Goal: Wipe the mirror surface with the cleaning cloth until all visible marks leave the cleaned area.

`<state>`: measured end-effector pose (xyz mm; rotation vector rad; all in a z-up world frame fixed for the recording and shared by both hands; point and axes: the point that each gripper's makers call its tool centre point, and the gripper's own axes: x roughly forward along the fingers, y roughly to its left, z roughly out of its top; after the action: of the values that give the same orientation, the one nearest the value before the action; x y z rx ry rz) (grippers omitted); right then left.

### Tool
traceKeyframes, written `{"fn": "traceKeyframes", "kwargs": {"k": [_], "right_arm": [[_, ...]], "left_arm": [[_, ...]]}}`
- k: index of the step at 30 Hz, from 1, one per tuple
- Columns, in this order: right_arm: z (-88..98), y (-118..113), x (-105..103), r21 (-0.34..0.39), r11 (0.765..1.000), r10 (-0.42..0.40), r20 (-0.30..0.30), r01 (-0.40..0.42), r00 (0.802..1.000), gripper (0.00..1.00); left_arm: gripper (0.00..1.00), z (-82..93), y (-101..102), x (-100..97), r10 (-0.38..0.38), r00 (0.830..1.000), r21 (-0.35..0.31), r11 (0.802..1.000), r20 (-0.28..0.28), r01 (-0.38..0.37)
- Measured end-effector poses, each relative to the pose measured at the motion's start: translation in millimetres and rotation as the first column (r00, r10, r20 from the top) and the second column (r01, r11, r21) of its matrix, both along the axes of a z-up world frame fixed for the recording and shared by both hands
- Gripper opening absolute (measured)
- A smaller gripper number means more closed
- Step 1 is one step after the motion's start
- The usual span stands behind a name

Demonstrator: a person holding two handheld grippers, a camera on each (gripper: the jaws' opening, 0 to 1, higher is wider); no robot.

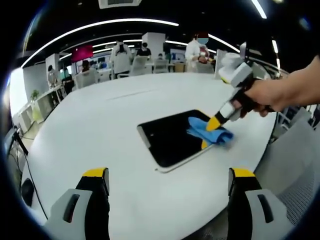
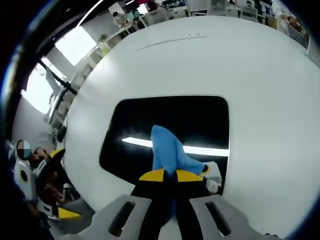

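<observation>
The round white worktop [image 1: 100, 130] carries the task's things near its edge, with office chairs [image 1: 131, 64], desks and standing people behind it at the far side of the room. On the worktop lies the rectangular mirror [image 1: 170, 136], flat, its dark glass showing a bright streak of a ceiling light in the right gripper view [image 2: 165, 125]. The blue cleaning cloth [image 1: 209, 131] rests on the mirror's end nearest the right claw and hangs slightly past its edge; in the right gripper view the cloth [image 2: 169, 150] runs up from the claw tips onto the glass. The right claw [image 2: 170, 175], held by a person's hand [image 1: 272, 95], has its yellow-tipped jaws pinched together on the cloth. The left claw [image 1: 169, 182] hovers apart from the mirror with its jaws spread wide, holding nothing.
</observation>
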<state>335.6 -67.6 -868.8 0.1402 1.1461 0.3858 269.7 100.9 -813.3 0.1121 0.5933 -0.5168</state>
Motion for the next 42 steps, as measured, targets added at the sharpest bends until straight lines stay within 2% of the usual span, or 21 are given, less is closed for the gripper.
{"fn": "traceKeyframes", "kwargs": {"k": [4, 6, 9, 23, 39, 42], "right_arm": [[0.2, 0, -7, 0.004, 1.0, 0.002, -0.002, -0.002, 1.0, 0.01], [0.0, 1, -9, 0.006, 1.0, 0.002, -0.003, -0.002, 1.0, 0.01], [-0.4, 2, -14, 0.009, 1.0, 0.007, -0.008, -0.007, 1.0, 0.01], [-1.0, 2, -29, 0.04, 0.999, 0.027, -0.038, -0.026, 0.999, 0.02], [-2.3, 0, -30, 0.064, 0.997, 0.041, -0.048, -0.038, 0.998, 0.02], [-2.4, -1, -31, 0.064, 0.997, 0.045, -0.05, -0.042, 0.998, 0.02]], "left_arm": [[1.0, 0.2, 0, 0.0, 0.006, 1.0, -0.008, 1.0, -0.002, -0.006], [1.0, -4.6, 0, -2.1, 0.009, 0.999, -0.017, 1.0, -0.035, -0.009], [1.0, -2.7, 1, -1.3, 0.011, 1.0, -0.009, 1.0, -0.022, -0.012], [0.99, -5.4, 4, -1.1, 0.026, 0.999, -0.003, 1.0, -0.033, -0.026], [0.99, -6.9, 6, -0.9, 0.038, 0.998, -0.005, 0.999, -0.041, -0.038], [0.99, -8.3, 7, -1.2, 0.054, 0.997, -0.021, 0.998, -0.056, -0.056]]}}
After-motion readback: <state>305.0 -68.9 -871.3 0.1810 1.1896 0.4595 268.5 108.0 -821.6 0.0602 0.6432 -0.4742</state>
